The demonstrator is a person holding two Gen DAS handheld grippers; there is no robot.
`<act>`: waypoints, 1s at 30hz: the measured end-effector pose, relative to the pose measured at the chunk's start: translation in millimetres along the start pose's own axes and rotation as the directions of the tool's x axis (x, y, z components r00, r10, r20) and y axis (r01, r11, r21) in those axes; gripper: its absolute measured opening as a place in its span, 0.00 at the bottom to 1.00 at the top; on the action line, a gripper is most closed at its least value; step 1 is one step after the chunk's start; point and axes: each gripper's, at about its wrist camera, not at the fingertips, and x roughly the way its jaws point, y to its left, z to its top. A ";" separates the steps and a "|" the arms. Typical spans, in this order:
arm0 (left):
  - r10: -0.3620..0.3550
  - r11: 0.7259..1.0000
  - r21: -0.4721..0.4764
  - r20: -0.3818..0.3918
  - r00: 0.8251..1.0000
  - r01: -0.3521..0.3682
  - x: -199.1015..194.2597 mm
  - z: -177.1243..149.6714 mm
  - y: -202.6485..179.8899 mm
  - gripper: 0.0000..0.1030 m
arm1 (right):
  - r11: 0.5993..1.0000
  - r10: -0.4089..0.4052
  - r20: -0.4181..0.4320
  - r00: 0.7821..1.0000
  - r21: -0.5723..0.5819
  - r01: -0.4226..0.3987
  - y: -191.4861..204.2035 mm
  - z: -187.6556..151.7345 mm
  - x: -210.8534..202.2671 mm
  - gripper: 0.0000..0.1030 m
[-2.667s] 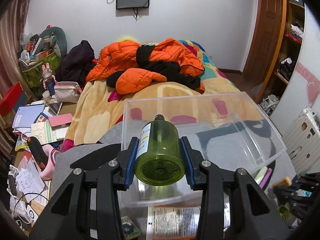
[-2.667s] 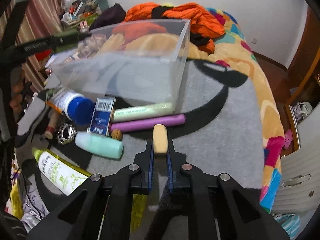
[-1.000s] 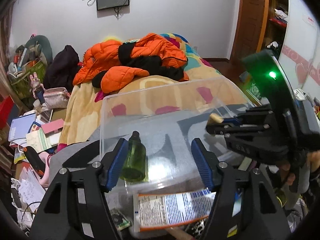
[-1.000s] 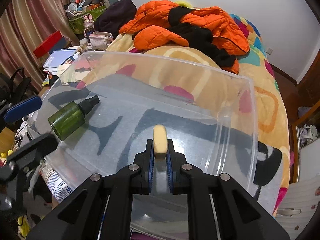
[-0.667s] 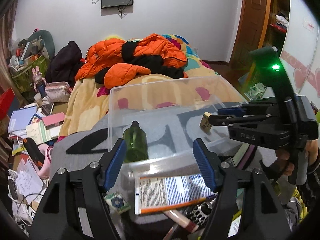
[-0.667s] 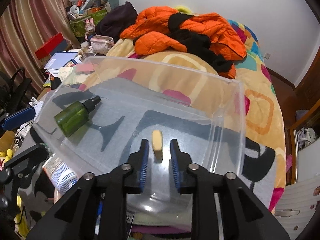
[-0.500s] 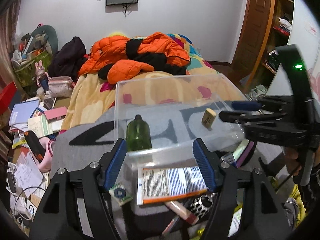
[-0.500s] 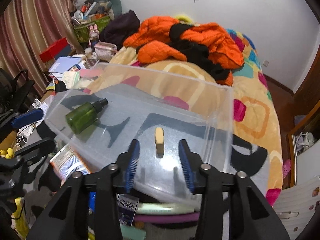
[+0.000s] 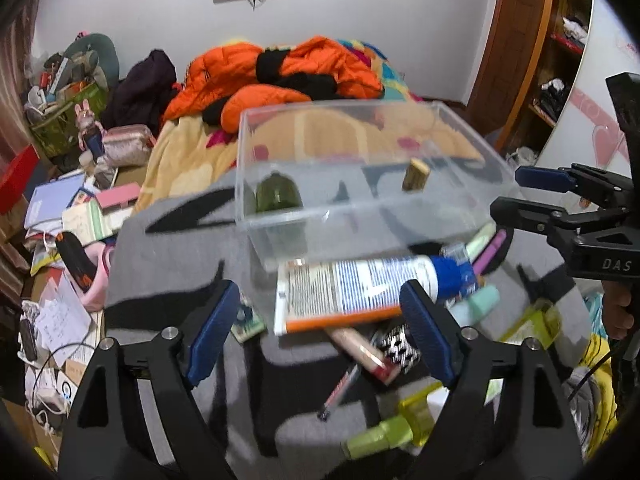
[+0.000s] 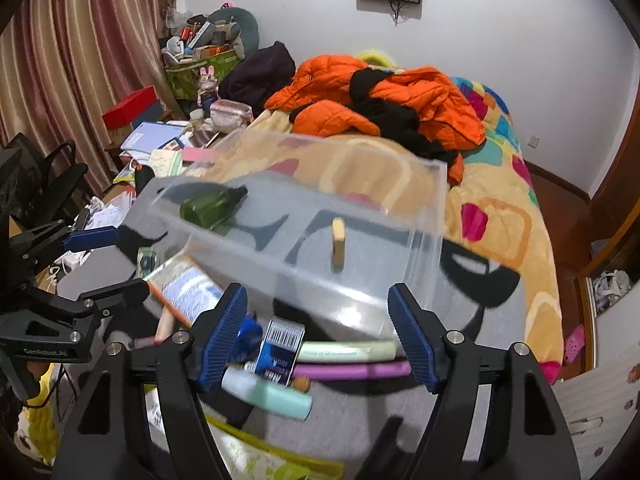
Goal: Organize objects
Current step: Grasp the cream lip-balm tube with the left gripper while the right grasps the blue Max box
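A clear plastic bin (image 9: 472,152) (image 10: 428,216) rests on the grey blanket. Inside it lie a green bottle (image 9: 278,196) (image 10: 208,204) and a tan block (image 9: 415,174) (image 10: 338,240), which stands on end. My left gripper (image 9: 318,304) hovers short of the bin's near wall, above a big white tube with a blue cap (image 9: 360,284). Its jaws are opening and grip nothing. My right gripper (image 10: 318,300) is back from the bin's other side, jaws opening, nothing between its pads. Each gripper also shows from the side in the other's view.
Loose toiletries crowd the blanket by the bin: a pink tube (image 10: 352,370), a pale green tube (image 10: 344,350), a mint bottle (image 10: 268,394), a yellow-green bottle (image 9: 384,436) and a patterned brush (image 9: 396,344). Orange jackets (image 9: 280,72) lie on the bed behind. A cluttered table (image 9: 72,208) stands to the left.
The right gripper let go of the tan block, which now stands in the bin. Both grippers drew back from the bin and their jaws spread wider.
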 end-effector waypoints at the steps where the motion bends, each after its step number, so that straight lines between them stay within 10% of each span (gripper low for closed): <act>1: -0.001 1.000 -0.001 -0.014 1.000 0.001 2.3 -2.9 -0.8 0.80 | 1.000 0.000 -0.003 1.000 0.001 0.000 0.3 -2.9 0.8 0.68; 13: -0.017 0.999 -0.046 -0.104 0.994 0.012 30.2 -30.7 -4.9 0.79 | 0.999 0.028 -0.106 0.994 -0.029 -0.031 8.8 -36.9 26.1 0.67; 20: -0.016 0.998 -0.069 -0.102 0.995 0.009 31.2 -38.2 6.9 0.55 | 0.997 0.015 -0.133 0.991 -0.067 -0.024 20.6 -40.7 39.2 0.66; 30: 0.006 0.995 -0.100 -0.117 0.993 -0.017 23.4 -58.0 40.4 0.43 | 0.998 0.004 -0.156 0.988 -0.066 -0.015 20.4 -43.3 44.9 0.35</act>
